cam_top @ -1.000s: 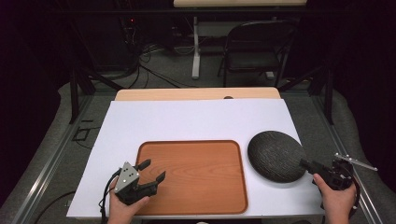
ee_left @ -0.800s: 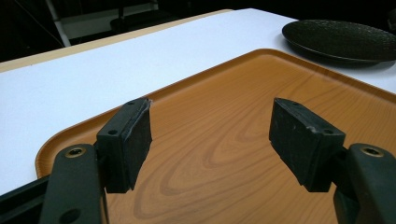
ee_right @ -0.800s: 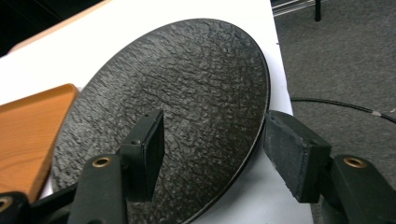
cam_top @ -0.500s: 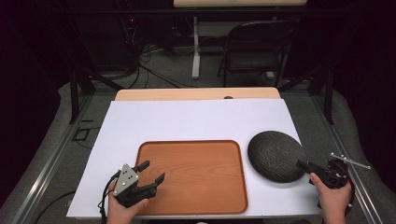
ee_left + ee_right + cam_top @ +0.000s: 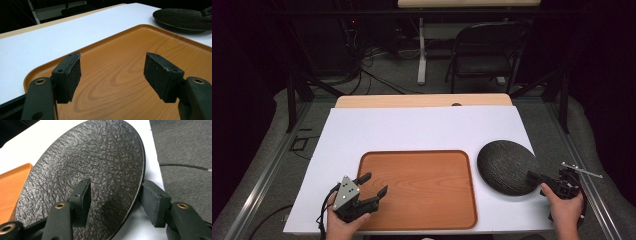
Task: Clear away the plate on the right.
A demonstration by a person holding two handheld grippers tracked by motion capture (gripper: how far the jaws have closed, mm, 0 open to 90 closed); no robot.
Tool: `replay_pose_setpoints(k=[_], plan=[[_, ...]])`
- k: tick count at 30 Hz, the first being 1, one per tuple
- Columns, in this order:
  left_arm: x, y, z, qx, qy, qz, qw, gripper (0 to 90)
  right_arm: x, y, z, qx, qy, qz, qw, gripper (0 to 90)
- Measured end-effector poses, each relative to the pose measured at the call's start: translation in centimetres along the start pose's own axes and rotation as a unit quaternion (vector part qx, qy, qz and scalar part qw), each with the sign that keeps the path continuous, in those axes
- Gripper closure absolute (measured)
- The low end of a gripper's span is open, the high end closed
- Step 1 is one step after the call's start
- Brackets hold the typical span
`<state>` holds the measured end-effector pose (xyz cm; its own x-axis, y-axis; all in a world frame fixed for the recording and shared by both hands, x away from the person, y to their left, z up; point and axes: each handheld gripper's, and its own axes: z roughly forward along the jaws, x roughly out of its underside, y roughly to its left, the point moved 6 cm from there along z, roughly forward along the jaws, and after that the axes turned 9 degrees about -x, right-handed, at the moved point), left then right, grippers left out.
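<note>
Your right gripper (image 5: 113, 203) straddles the near right rim of the round black rough-textured plate (image 5: 82, 175), which lies flat at the right edge of the white table (image 5: 412, 130), just beside the rectangular orange wooden tray (image 5: 422, 185). Its jaws have just been closing, one above the plate, one outside the rim; the far pad looks to touch the edge, though I can't be sure it presses yet. You're at the grasp: close fully, then lift gently. Your left gripper (image 5: 374, 184) hovers with jaws apart over the tray's near left corner.
</note>
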<state>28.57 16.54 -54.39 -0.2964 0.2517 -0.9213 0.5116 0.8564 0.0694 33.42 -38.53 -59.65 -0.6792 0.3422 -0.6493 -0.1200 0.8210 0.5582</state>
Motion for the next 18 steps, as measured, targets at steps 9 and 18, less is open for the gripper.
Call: replay_pose_setpoints(k=[9,18], plan=[[-0.02,0.15,-0.08,-0.001,-0.001,-0.005,1.0,30.4,-0.08,-0.25,0.21,-0.012,-0.01,0.001,0.9999,45.3],[0.02,0.34,-0.05,-0.001,-0.001,-0.009,1.0,30.6,-0.02,-0.62,0.17,-0.024,-0.016,0.014,0.9995,49.4]])
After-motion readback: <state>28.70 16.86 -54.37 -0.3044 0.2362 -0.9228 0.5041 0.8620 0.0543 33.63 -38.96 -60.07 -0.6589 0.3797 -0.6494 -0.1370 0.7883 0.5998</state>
